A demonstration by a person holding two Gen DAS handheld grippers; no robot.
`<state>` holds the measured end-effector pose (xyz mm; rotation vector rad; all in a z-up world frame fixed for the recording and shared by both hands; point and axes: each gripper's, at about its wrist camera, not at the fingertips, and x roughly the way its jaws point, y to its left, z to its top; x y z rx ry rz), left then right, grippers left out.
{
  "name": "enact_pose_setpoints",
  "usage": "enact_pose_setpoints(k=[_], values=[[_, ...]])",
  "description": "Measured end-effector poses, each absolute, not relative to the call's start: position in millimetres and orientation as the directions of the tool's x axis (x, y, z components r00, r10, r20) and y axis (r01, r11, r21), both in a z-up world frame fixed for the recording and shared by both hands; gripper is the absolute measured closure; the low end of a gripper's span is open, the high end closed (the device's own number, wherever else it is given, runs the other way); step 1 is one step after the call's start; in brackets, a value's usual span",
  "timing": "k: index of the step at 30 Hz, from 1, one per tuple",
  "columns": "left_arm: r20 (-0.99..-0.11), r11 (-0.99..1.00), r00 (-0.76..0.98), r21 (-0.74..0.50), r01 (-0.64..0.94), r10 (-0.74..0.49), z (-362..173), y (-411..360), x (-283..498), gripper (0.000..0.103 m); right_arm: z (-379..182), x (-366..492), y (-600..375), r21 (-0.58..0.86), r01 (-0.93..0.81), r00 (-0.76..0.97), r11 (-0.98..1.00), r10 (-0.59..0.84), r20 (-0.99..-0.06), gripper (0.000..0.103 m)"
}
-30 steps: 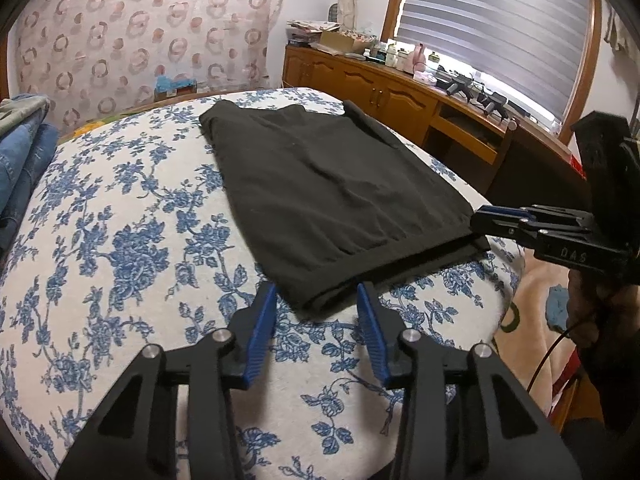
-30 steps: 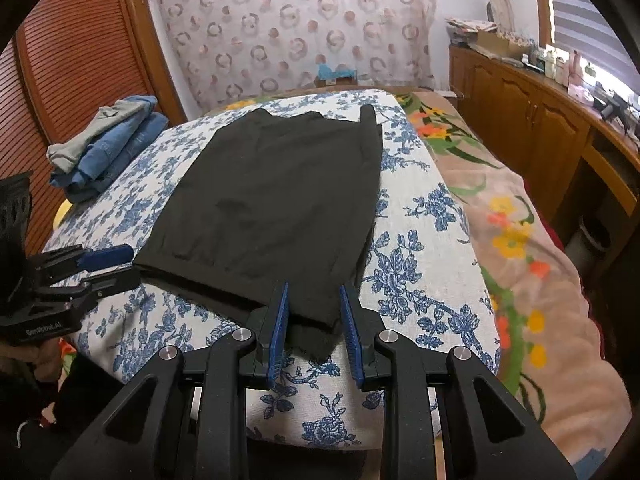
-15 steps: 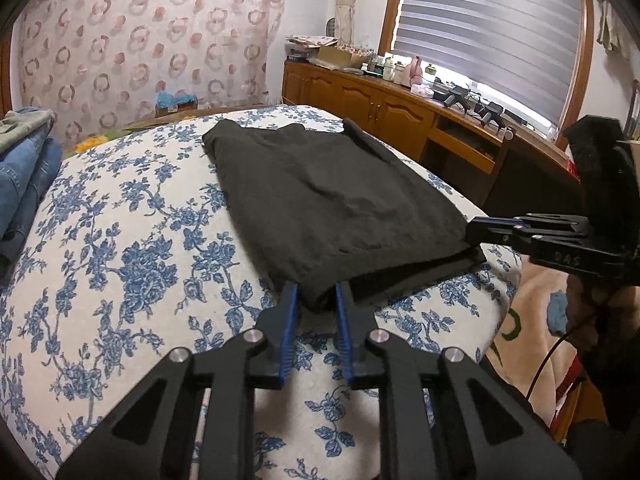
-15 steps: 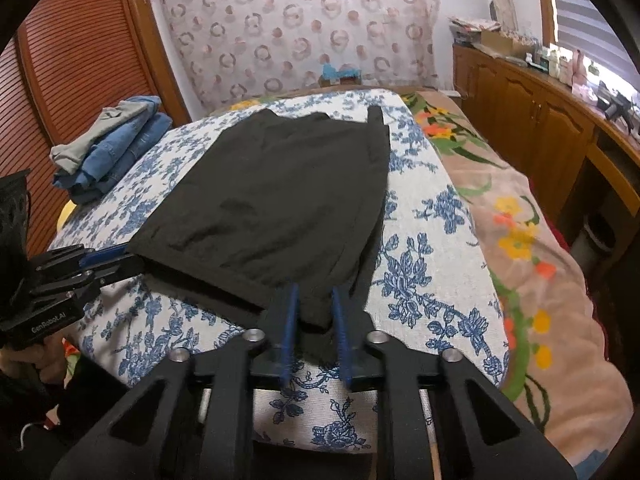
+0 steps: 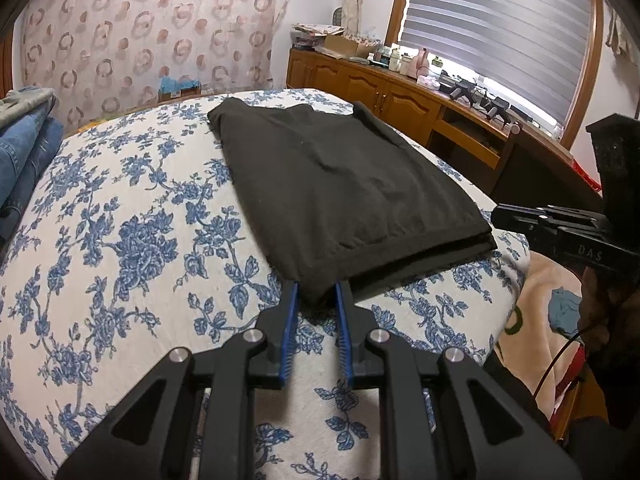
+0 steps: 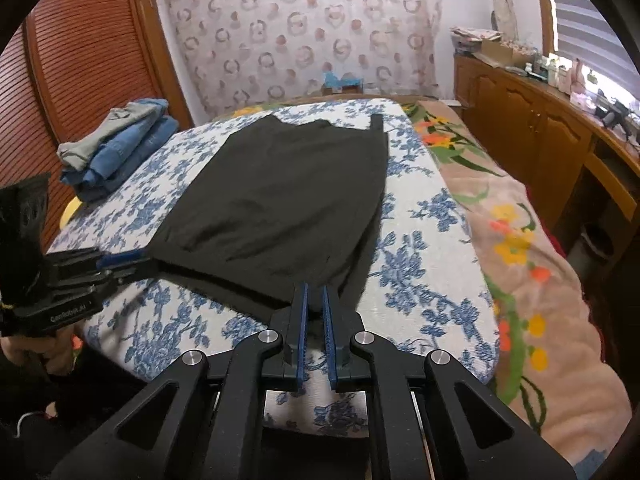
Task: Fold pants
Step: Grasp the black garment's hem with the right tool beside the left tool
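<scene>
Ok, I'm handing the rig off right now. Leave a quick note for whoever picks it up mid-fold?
Left gripper: shut on the near left corner of the black pants.
Right gripper: shut on the near right corner of the same hem.
The pants lie flat on the blue floral bedcover, already doubled into layers. A stack of folded jeans sits at the far left.
Done: both near corners gripped.
Left: probably lift both corners together, carry them to the far edge, release and smooth.

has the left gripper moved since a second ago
Yes. The left gripper went forward over the floral bedspread to the black pants, jaws shutting on the near corner.
</scene>
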<state>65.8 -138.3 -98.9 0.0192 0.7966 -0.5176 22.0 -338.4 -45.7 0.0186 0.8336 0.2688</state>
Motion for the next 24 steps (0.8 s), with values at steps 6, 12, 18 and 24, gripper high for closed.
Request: enact_pose_setpoints(k=[6,12,18,24], values=[[-0.686,0.875,0.581,-0.176,0.452,-0.438,-98.5,-137.0,64.7,0.087,-52.8,37.9,-335.1,0.110,-0.205,0.630,0.973,0.217,-0.746,0.080],[-0.683,0.876,0.588,-0.165,0.454,-0.434,-98.0,-138.3,61.7,0.087,-61.6,41.9,-331.9,0.047,-0.169,0.629,0.985,0.144,-0.764,0.069],[-0.682,0.876,0.589,-0.164,0.454,-0.434,-98.0,-139.2,61.5,0.087,-64.6,43.2,-340.3,0.093,-0.149,0.607,0.984,0.165,-0.777,0.064],[-0.680,0.877,0.594,-0.160,0.453,-0.430,-96.6,-140.5,61.3,0.085,-65.2,39.9,-333.4,0.104,-0.187,0.600,0.977,0.197,-0.776,0.063]])
